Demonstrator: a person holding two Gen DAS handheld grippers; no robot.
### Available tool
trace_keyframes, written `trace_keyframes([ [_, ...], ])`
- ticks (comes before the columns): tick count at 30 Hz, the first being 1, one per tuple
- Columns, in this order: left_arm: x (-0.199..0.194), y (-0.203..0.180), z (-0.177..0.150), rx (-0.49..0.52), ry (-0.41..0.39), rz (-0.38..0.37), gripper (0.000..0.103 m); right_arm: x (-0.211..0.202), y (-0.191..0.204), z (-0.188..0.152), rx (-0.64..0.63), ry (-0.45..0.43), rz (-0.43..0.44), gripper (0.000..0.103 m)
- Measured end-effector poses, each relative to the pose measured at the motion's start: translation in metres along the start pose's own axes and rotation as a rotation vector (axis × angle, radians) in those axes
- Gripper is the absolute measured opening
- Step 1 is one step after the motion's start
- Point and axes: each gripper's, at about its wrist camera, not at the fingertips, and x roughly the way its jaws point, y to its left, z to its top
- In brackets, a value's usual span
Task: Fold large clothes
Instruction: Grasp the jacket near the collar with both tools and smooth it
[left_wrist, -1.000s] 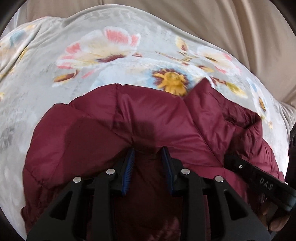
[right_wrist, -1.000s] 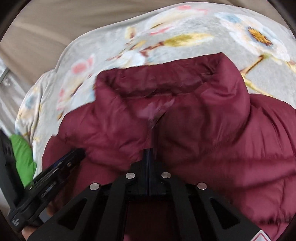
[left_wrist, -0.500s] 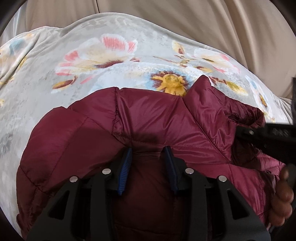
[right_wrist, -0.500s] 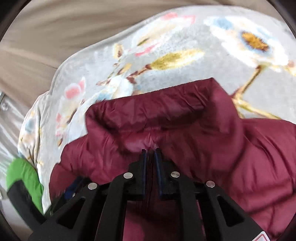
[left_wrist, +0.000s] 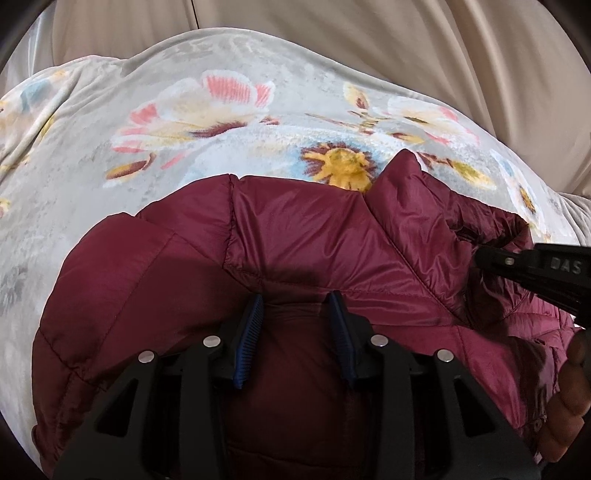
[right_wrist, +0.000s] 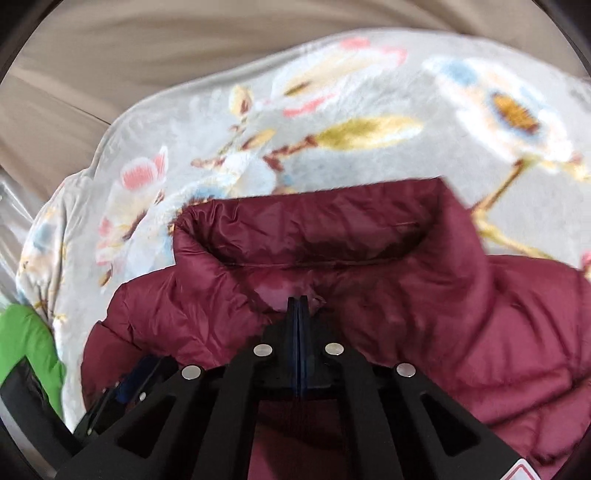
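A maroon puffer jacket (left_wrist: 314, 236) lies on a floral blanket (left_wrist: 184, 110). My left gripper (left_wrist: 295, 301) is open, its blue-padded fingers (left_wrist: 251, 325) resting on the jacket's shoulder fold with fabric bulging between them. My right gripper (right_wrist: 297, 301) is shut, its tips pressed into the jacket (right_wrist: 424, 295) just below the open collar (right_wrist: 314, 225); whether fabric is pinched is hidden. The right gripper also shows at the right edge of the left wrist view (left_wrist: 484, 258), at the collar. The left gripper shows low left in the right wrist view (right_wrist: 125, 391).
The grey floral blanket (right_wrist: 332, 110) covers the surface beyond the jacket. Beige curtain folds (left_wrist: 369, 37) hang behind it. A green sleeve (right_wrist: 29, 343) and my hand (left_wrist: 569, 398) sit at the frame edges.
The right gripper opened slightly half a second ago and has shut again near the collar. The jacket has slid a little nearer in both views. The left gripper stays open.
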Motion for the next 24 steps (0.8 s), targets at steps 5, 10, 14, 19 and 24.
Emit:
trace_keyframes([
  [5,0.000,0.000,0.000,-0.003,0.000,-0.003,0.037,0.016,-0.004,0.000,0.020,0.042,-0.005,0.018],
  [10,0.000,0.002,0.002,-0.020,0.009,-0.017,0.037,0.027,-0.002,0.006,0.033,0.048,-0.009,0.021],
  [14,-0.004,0.014,0.016,-0.114,0.058,-0.062,0.037,0.008,-0.005,-0.001,0.033,0.015,0.064,0.001],
  [19,-0.004,0.023,0.045,-0.137,0.041,-0.051,0.038,-0.037,0.000,-0.041,-0.057,0.039,0.215,0.001],
  [24,0.032,0.027,0.054,-0.095,0.117,0.006,0.039,-0.058,-0.001,-0.071,-0.116,0.032,0.192,0.006],
])
